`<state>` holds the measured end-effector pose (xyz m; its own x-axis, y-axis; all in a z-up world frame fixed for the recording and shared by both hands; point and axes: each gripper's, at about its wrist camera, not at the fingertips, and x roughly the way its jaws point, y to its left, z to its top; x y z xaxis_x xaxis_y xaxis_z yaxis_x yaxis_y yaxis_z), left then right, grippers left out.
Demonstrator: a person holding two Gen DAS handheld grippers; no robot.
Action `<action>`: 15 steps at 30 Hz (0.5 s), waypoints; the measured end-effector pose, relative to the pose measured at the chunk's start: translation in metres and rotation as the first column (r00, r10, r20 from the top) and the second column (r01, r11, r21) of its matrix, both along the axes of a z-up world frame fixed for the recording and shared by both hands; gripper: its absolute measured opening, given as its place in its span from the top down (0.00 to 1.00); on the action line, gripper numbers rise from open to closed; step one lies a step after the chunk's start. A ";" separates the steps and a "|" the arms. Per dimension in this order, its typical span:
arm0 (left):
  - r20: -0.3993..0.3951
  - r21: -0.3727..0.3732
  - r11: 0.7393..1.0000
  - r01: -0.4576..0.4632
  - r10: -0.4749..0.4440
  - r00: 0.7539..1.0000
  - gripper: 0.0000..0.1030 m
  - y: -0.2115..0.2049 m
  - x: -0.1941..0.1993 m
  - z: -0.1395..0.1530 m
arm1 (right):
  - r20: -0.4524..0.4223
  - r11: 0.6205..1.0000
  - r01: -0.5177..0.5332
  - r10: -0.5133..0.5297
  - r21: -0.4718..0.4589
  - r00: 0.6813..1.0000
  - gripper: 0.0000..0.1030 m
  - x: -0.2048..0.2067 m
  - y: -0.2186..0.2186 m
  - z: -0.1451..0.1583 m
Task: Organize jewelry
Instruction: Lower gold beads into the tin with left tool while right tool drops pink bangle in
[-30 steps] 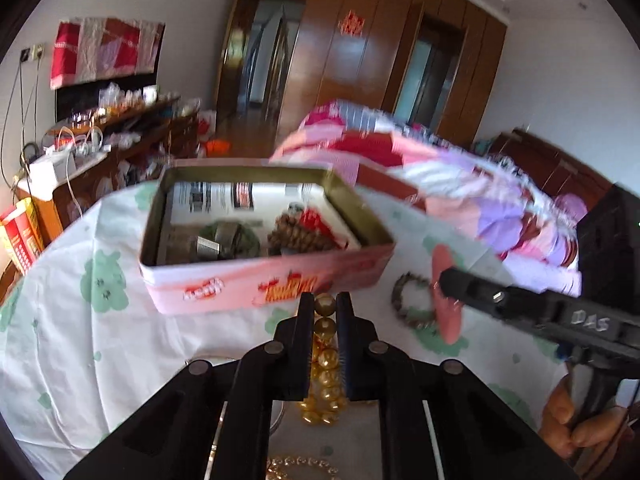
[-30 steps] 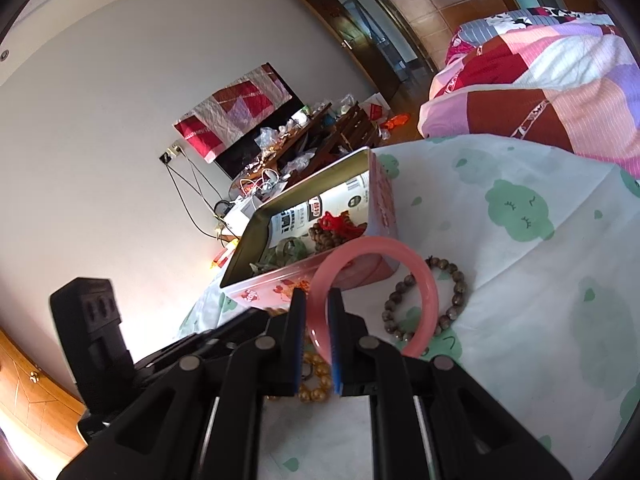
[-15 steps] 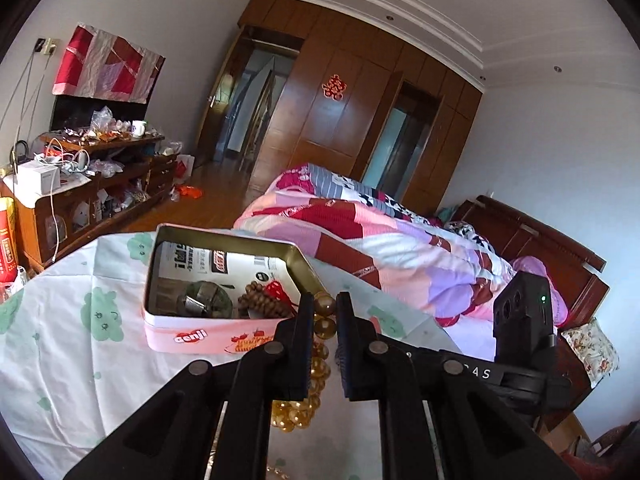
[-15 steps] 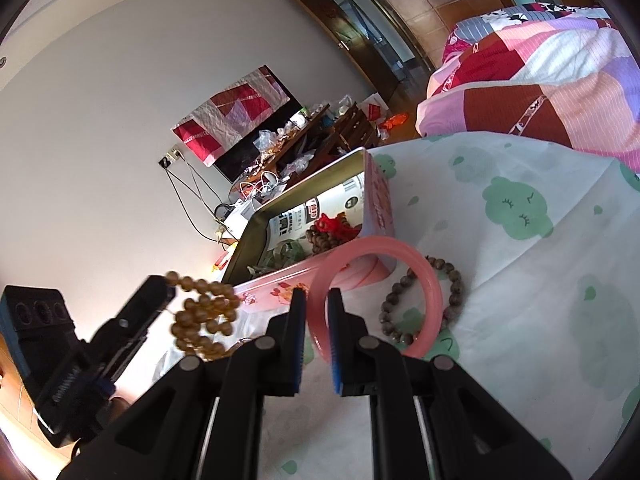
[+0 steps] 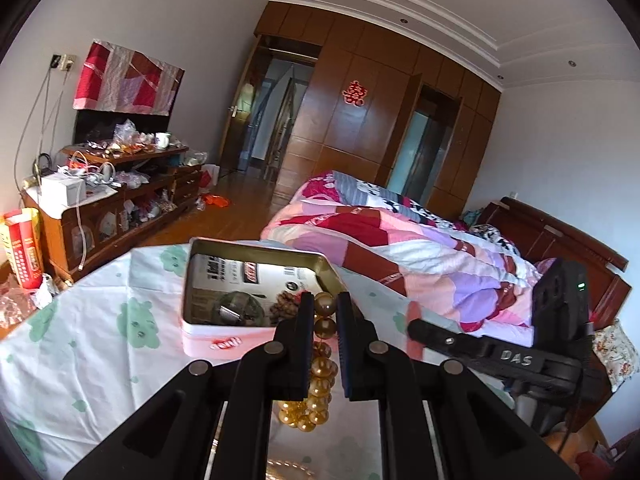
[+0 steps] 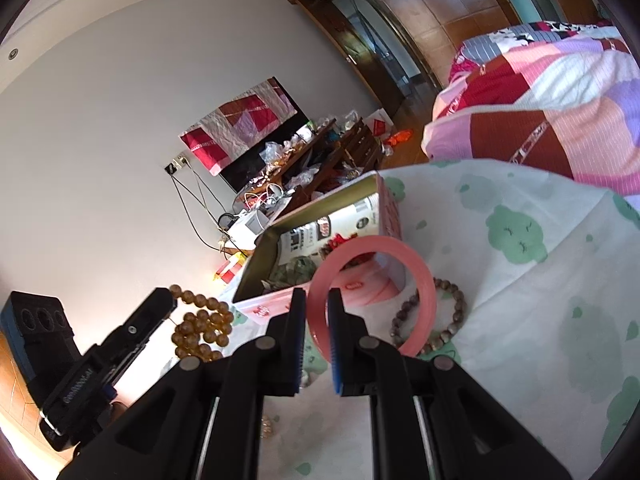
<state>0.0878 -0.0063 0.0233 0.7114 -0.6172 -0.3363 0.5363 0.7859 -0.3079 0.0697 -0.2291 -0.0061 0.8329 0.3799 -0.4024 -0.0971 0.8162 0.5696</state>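
Note:
My left gripper [image 5: 325,307] is shut on a gold bead bracelet [image 5: 322,368], which hangs down between the fingers above the table, just in front of the open pink tin [image 5: 224,340]. The tin holds a green item and brown beads. In the right wrist view my right gripper [image 6: 316,304] is shut on a pink bangle [image 6: 416,276], held upright near the tin [image 6: 360,292]. The gold bracelet [image 6: 200,328] dangles from the left gripper at lower left. A brown bead bracelet [image 6: 452,320] lies on the cloth behind the bangle.
The table wears a white cloth with green prints [image 6: 520,280]. A bed with a patchwork quilt [image 5: 420,240] stands beyond it. A cluttered wooden cabinet [image 5: 112,200] lines the left wall. More gold beads [image 5: 288,468] lie under the left gripper.
The left gripper has risen and tipped upward with the gold bracelet, lifting it off the table. The right gripper with the pink bangle has stayed in place.

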 end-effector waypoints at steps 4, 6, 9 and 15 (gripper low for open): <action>0.017 -0.005 1.000 -0.017 0.017 1.000 0.90 0.006 0.005 0.007 | 0.023 0.999 -0.008 0.009 -0.040 1.000 0.87 0.005 0.004 0.014; 0.029 -0.005 1.000 -0.021 0.022 0.999 0.90 0.007 0.009 0.010 | 0.036 0.999 -0.009 0.011 -0.054 0.999 0.87 0.009 0.005 0.021; 0.050 -0.004 0.999 -0.032 0.033 0.998 0.90 0.009 0.018 0.017 | 0.055 0.997 -0.010 0.015 -0.080 0.998 0.87 0.016 0.007 0.030; 0.043 -0.002 0.998 -0.063 0.063 0.997 0.90 0.004 0.047 0.022 | 0.070 0.993 -0.018 0.026 -0.113 0.997 0.87 0.043 0.010 0.040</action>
